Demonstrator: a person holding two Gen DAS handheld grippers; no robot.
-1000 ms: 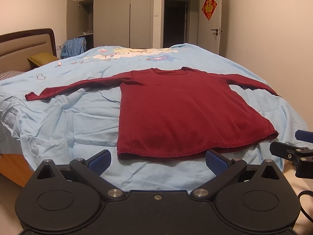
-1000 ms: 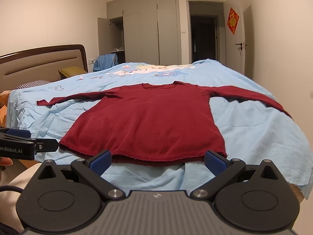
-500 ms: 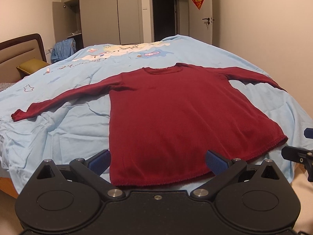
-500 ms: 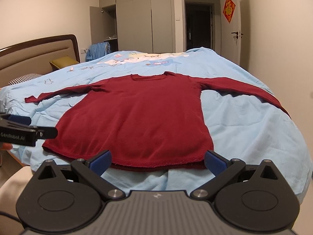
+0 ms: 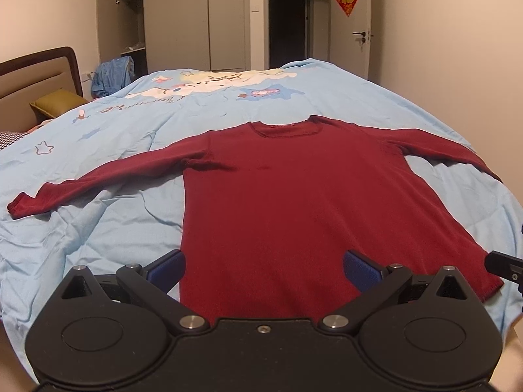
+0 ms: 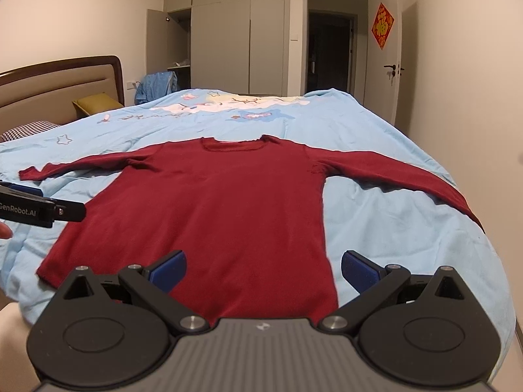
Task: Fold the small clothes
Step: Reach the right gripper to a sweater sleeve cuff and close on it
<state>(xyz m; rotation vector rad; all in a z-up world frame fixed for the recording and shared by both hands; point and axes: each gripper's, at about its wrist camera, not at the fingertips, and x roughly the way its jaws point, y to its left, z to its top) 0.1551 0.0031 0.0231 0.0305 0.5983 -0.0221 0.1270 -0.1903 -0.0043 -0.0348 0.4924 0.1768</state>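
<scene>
A dark red long-sleeved top [image 5: 294, 196] [image 6: 222, 209] lies flat on the light blue bedcover, neck to the far side, both sleeves stretched out sideways. My left gripper [image 5: 264, 269] hovers open over the hem's left part, blue pads wide apart, nothing between them. Over the hem's right part my right gripper [image 6: 263, 269] is open too and holds nothing. In the right wrist view the left gripper's side [image 6: 42, 212] shows at the left edge. A bit of the right gripper [image 5: 505, 266] shows at the right edge of the left wrist view.
The bed [image 5: 202, 104] with a cartoon-print cover fills the room's middle; headboard [image 6: 59, 88] and pillows at left. A blue garment [image 6: 157, 86] hangs by an open wardrobe [image 6: 173, 45]. Wall and door [image 6: 402, 75] stand close on the right.
Both grippers have moved forward over the bed, so the top's hem now passes under their fingers. Both stay open. The top has not moved.
</scene>
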